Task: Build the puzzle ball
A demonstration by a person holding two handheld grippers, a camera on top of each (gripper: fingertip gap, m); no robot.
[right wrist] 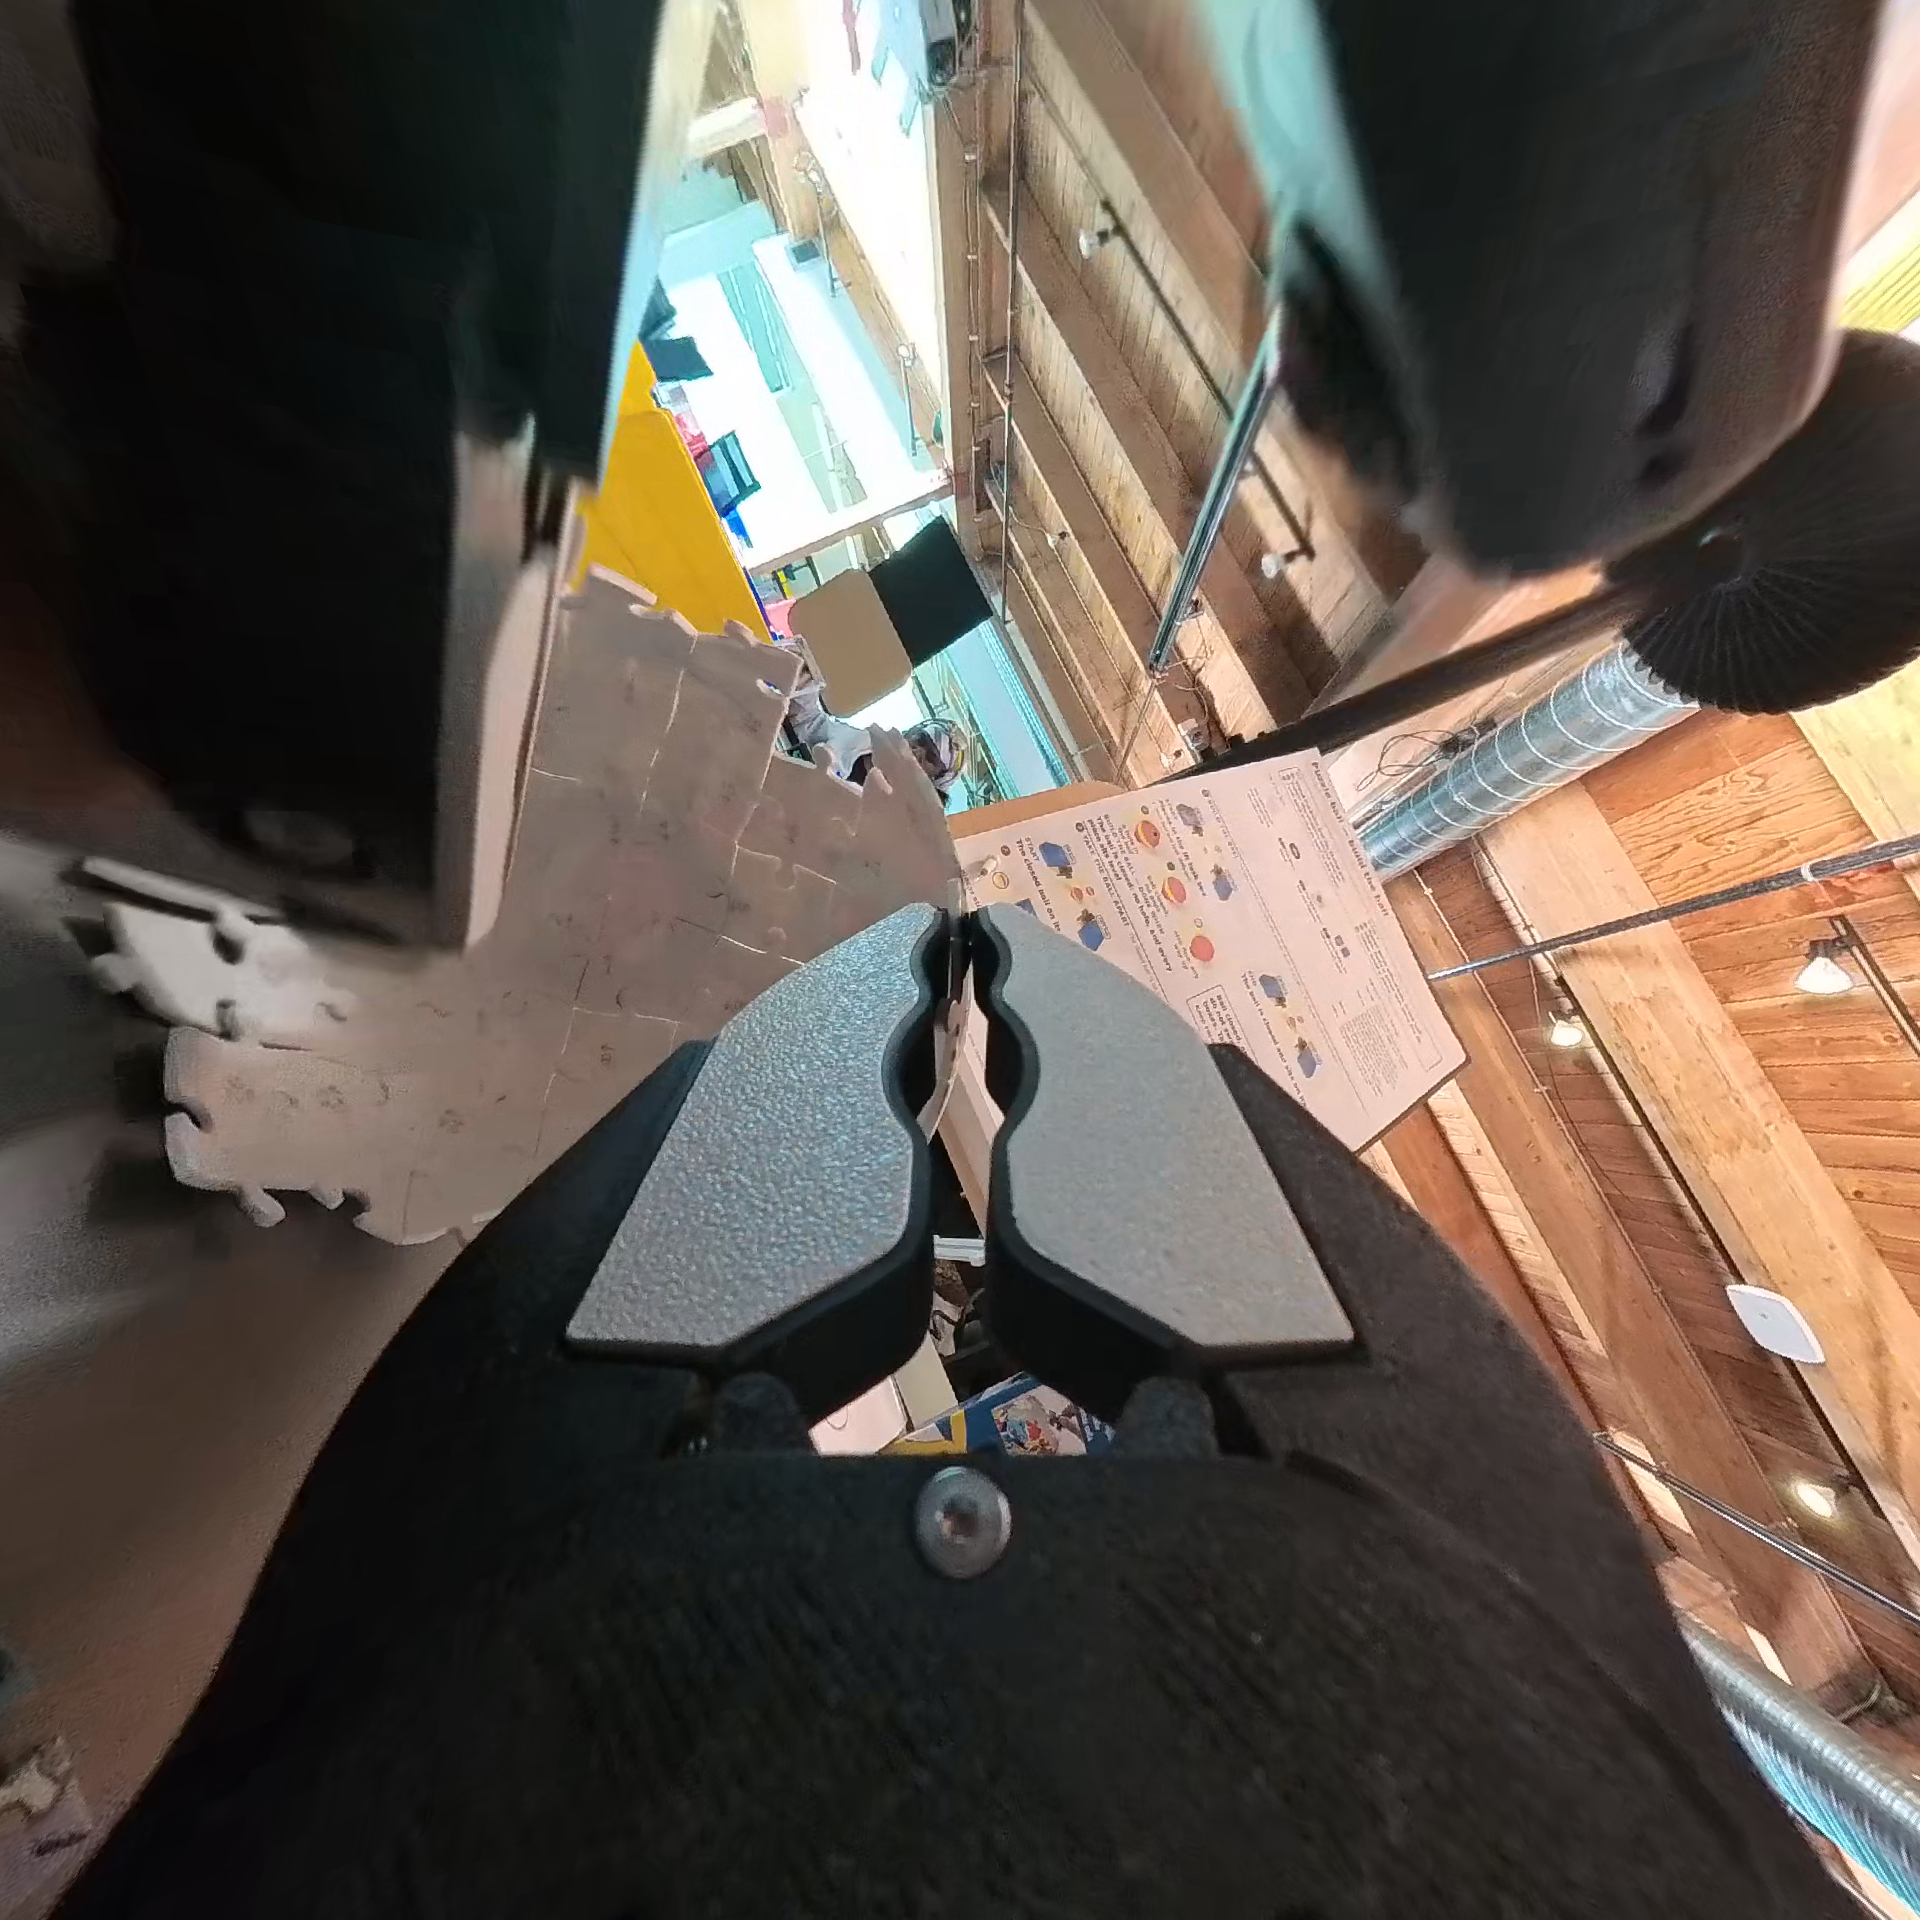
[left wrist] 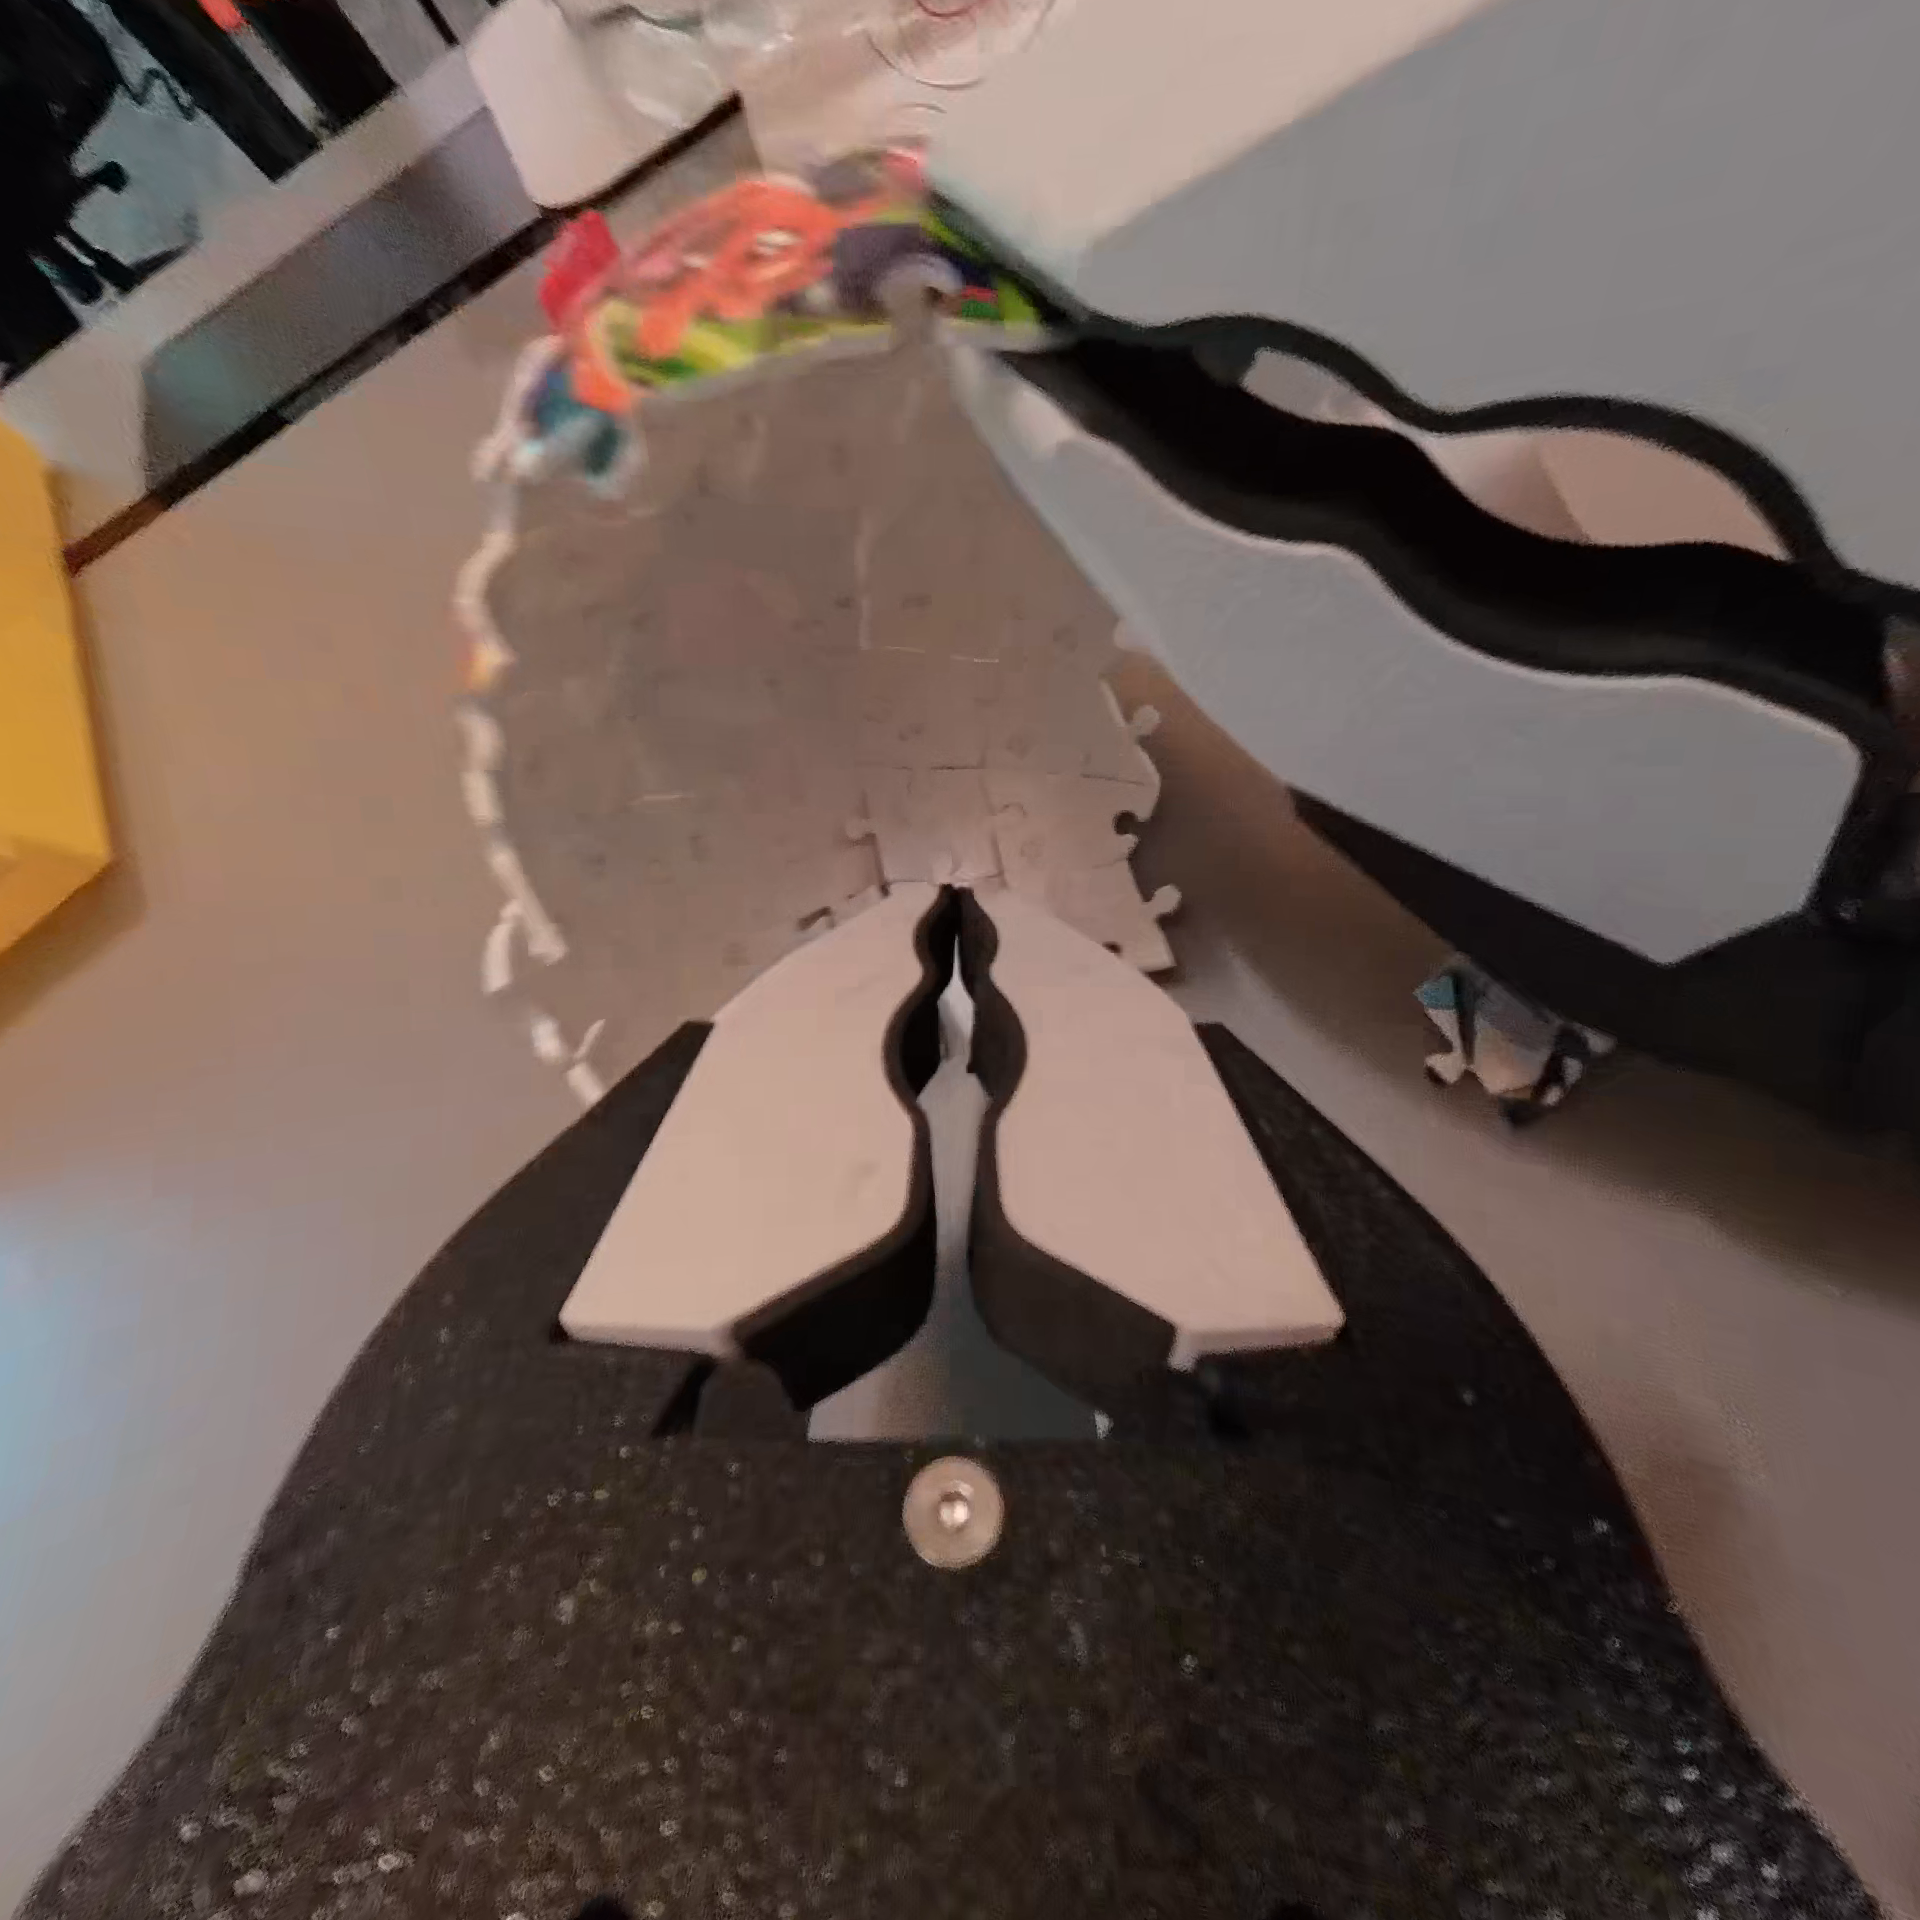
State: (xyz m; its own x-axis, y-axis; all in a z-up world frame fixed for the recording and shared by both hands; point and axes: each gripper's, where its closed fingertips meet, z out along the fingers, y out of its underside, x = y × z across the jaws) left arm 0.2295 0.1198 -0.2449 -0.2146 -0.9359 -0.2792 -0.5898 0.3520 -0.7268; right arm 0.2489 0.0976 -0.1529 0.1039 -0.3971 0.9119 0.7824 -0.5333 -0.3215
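Observation:
A partly built puzzle ball, a curved shell of joined pieces with its grey inner side showing (left wrist: 790, 665), is held up between both grippers. My left gripper (left wrist: 954, 914) is shut on the shell's near edge. The right gripper (left wrist: 928, 320) reaches in from the right and pinches the far edge. In the right wrist view my right gripper (right wrist: 964, 940) is shut on the shell's rim (right wrist: 644, 914). The left gripper's dark body (right wrist: 260, 499) looms blurred at the upper left and hides part of the shell.
A pile of coloured loose puzzle pieces (left wrist: 748, 270) lies on the grey table (left wrist: 260, 1039) beyond the shell. One loose piece (left wrist: 1507, 1039) lies at right. A yellow box (left wrist: 42, 675) stands at left. An instruction sheet (right wrist: 1247, 935) shows in the right wrist view. Tip to tip, the grippers are about 9 cm apart.

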